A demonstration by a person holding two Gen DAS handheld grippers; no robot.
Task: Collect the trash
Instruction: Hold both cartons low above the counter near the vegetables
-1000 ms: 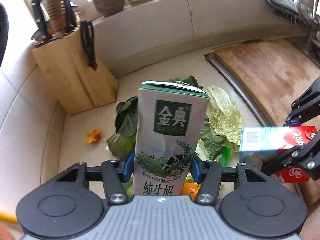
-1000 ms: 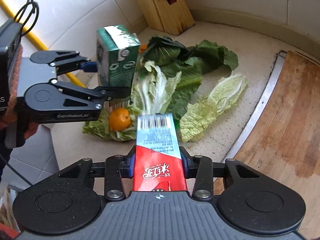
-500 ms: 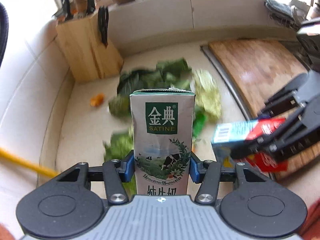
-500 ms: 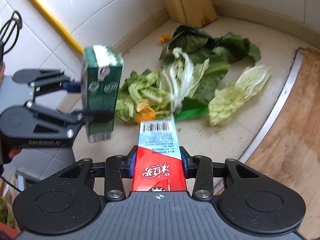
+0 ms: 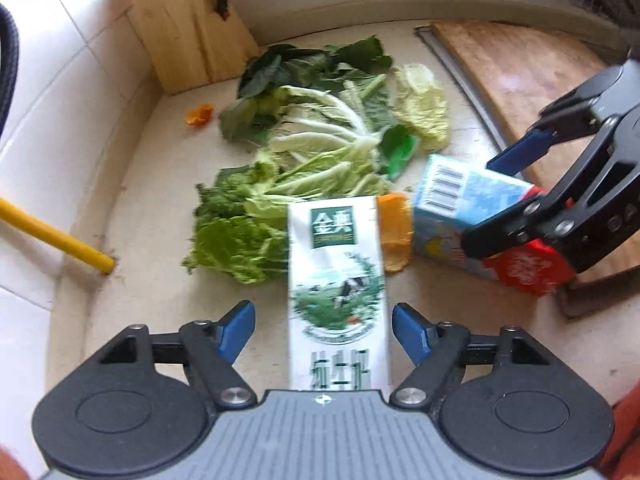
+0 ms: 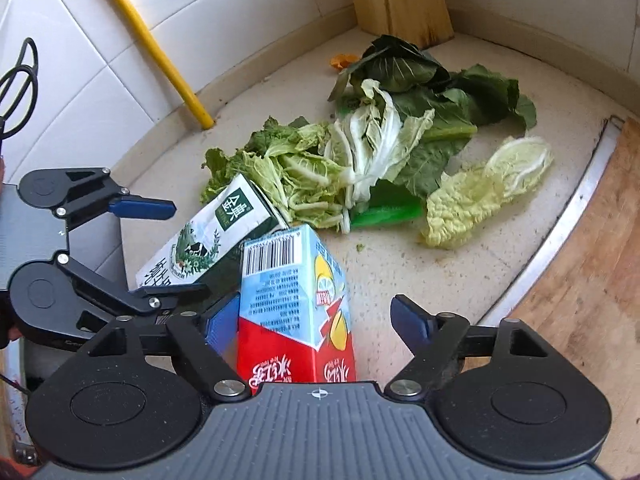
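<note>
A white-and-green milk carton [image 5: 338,292] [image 6: 212,236] sits tilted and motion-blurred between the spread fingers of my left gripper [image 5: 324,328] [image 6: 172,248], which is open; neither blue pad touches it. A red-and-blue drink carton [image 6: 296,312] [image 5: 472,216] leans against my right gripper's left pad, and that gripper [image 6: 316,322] [image 5: 500,196] is open too. Beyond both cartons, cabbage and dark green leaves [image 5: 320,152] [image 6: 380,152] lie scattered on the counter with a green wrapper [image 5: 400,148] [image 6: 384,208] and orange peel [image 5: 394,236].
A wooden knife block [image 5: 188,28] [image 6: 400,0] stands in the back corner with a small orange scrap [image 5: 198,114] near it. A wooden cutting board [image 5: 520,68] [image 6: 580,280] lies to the right. A yellow pipe [image 5: 52,236] [image 6: 148,44] meets the counter at the left tiled wall.
Both grippers pulled back from the leaf pile and went from shut to open. The milk carton and the drink carton are now loose and tilted between the spread fingers.
</note>
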